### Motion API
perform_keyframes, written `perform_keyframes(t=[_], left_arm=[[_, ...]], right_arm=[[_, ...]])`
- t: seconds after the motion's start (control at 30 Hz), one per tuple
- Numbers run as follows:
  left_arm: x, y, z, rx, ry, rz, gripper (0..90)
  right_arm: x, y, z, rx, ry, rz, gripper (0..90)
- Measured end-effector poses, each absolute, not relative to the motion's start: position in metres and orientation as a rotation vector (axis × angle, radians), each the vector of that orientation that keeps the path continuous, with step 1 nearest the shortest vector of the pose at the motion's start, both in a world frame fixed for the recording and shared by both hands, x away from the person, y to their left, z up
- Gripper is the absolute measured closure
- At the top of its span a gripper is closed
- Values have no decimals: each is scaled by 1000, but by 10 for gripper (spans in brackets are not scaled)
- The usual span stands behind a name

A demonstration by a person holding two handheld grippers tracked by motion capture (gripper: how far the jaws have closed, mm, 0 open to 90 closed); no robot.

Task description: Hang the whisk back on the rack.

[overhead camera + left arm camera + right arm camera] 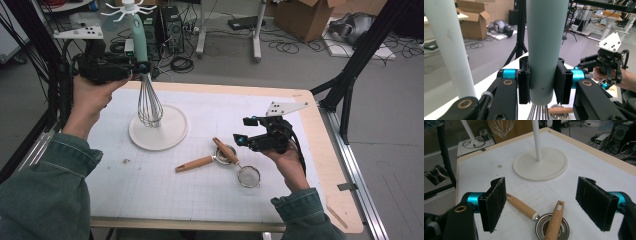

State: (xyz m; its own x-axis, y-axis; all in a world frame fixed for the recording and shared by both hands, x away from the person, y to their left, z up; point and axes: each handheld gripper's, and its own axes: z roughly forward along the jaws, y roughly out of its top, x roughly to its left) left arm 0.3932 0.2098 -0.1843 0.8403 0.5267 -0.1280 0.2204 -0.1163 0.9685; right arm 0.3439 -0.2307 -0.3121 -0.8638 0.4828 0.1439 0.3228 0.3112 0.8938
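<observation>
No readable writing shows. The left gripper (541,83) clamps the whisk (145,87) by its mint handle, wires hanging above the white stand base (159,127). Right of that base, the right gripper (546,202) gapes wide over two wooden-handled strainers (220,157).

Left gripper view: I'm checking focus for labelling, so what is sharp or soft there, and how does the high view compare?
Left gripper view: the pale teal whisk handle between the jaws is crisp with soft, even light; the room behind is slightly soft. High view: evenly lit, no glare, mildly blurred throughout.
</observation>
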Motion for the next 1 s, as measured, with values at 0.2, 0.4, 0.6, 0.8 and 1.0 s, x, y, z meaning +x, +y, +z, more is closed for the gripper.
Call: perform_keyframes(t=[0.2,0.4,0.6,0.8,1.0], left_arm=[[395,205,-184,1704,615,342,692],[395,203,-184,1689,644,382,692],[396,203,-185,1696,682,411,692],[396,207,-187,1687,698,421,692],[397,215,-189,1694,719,423,691]], right_arm=[[343,-231,-312,747,2417,1599,238],[343,-231,-311,747,2418,1601,238],[343,-230,-312,732,2417,1603,238],[343,-229,-312,733,2418,1605,238],[343,-227,-312,729,2422,1605,238]])
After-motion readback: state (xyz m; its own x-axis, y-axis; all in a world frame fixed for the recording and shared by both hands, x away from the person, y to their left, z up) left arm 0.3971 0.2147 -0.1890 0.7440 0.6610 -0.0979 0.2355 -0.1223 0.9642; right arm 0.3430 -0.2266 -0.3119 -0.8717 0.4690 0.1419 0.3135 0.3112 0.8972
